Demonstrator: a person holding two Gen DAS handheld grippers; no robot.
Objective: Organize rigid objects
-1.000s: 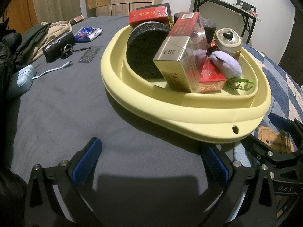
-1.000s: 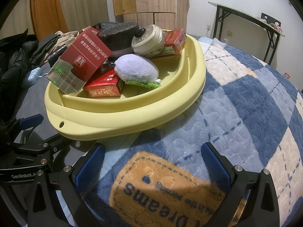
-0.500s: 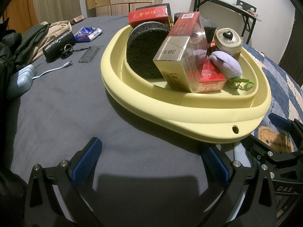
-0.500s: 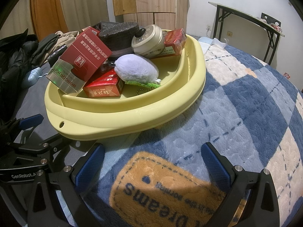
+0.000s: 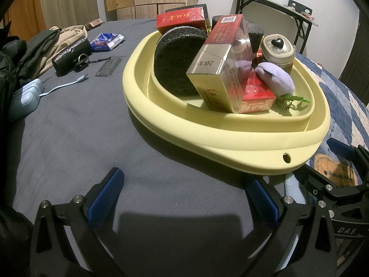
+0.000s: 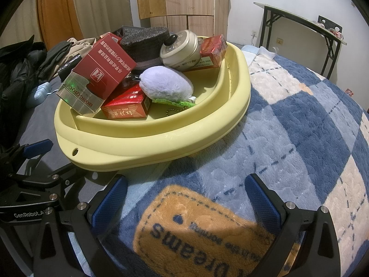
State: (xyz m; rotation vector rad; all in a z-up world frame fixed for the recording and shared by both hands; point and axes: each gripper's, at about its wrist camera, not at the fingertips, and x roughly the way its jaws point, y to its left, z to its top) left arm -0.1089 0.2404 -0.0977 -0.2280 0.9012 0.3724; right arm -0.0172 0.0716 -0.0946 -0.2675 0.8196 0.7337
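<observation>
A yellow basin [image 5: 230, 138] [image 6: 150, 143] sits on the bed and holds a tall red-and-gold carton [image 5: 219, 69] [image 6: 96, 76], smaller red boxes [image 5: 258, 97] [image 6: 126, 108], black foam discs [image 5: 177, 60] [image 6: 145, 41], a cream round tin [image 5: 278, 50] [image 6: 180, 50] and a purple plush [image 5: 275, 80] [image 6: 166, 84]. My left gripper [image 5: 184, 198] is open and empty, just short of the basin's near rim. My right gripper [image 6: 184, 198] is open and empty over the blanket, also near the rim.
A grey sheet [image 5: 69, 127] lies left of the basin, with a black pouch [image 5: 71, 55], a cable [image 5: 62, 86], a blue packet [image 5: 107, 41] and clothes [image 5: 34, 48]. A blue checked blanket [image 6: 299, 127] lies to the right. A black folding table [image 6: 299, 25] stands behind.
</observation>
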